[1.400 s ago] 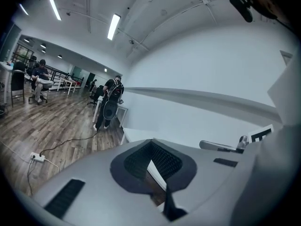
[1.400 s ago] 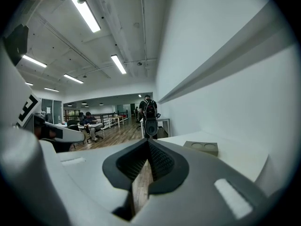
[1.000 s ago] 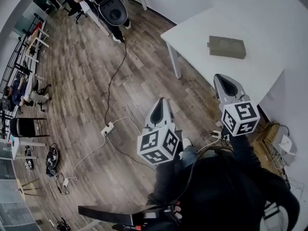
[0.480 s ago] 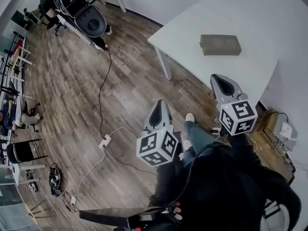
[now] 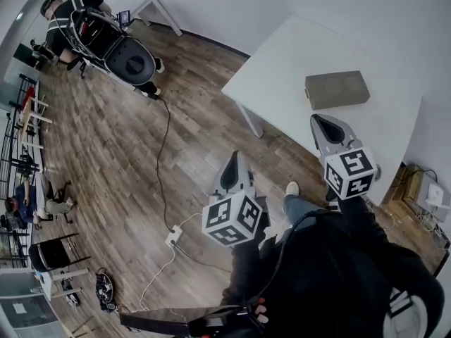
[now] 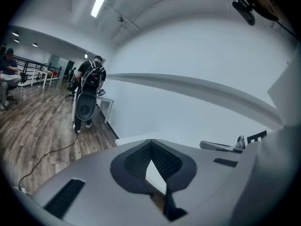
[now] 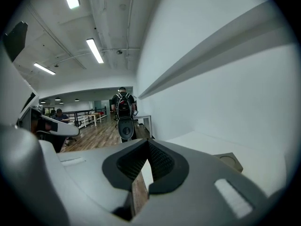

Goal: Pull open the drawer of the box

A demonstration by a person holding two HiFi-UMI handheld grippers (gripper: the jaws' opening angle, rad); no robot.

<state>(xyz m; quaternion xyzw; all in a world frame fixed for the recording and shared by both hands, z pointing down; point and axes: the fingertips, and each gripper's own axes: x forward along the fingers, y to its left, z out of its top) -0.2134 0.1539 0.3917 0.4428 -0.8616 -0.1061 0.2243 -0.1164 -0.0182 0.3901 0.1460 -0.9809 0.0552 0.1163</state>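
The right gripper (image 7: pixel 147 146) has its jaws closed tip to tip, with nothing between them. The left gripper (image 6: pixel 150 145) is in the same condition. Both are held in the air, touching nothing. The box (image 5: pixel 337 89) lies flat on the white table (image 5: pixel 282 69), ahead of the right gripper and apart from it. The box appears small, rigid and probably light, so it is likely to slide when pulled. A round recess (image 7: pixel 230 160) on it is the probable hold point for the drawer. Brace the body with the other gripper.

Box (image 5: pixel 337 89) on table (image 5: pixel 278 76), near the wall (image 5: pixel 232 5).
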